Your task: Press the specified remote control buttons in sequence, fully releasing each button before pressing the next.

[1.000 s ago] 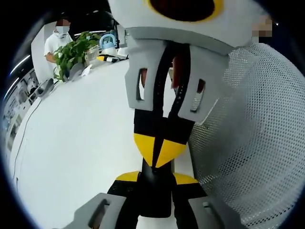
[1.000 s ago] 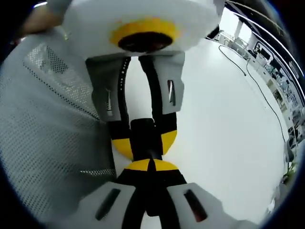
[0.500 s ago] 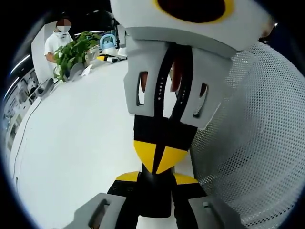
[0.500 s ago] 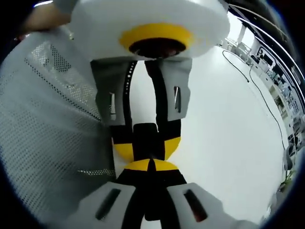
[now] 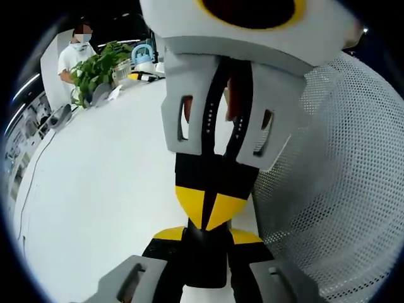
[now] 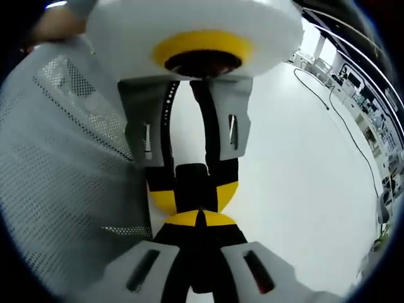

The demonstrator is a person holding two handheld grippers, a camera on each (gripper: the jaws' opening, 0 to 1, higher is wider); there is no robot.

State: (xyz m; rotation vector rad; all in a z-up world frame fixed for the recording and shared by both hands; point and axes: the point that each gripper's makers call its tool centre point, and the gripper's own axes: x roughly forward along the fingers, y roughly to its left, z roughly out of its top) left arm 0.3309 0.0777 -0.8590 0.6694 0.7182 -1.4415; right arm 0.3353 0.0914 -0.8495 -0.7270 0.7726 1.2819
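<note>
I am clamping the black remote (image 5: 205,262) in my left gripper (image 5: 205,235) over the white table (image 5: 95,189), while my right gripper (image 6: 199,219), jaws pressed together, is touching the remote's end.

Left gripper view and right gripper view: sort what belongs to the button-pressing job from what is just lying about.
Job:
- left gripper, shut on a black bar, likely the remote
- right gripper, shut, tip at the bar's end

Lying about:
- plant
- cable
- mesh chair
- person at the far end of the table
</note>
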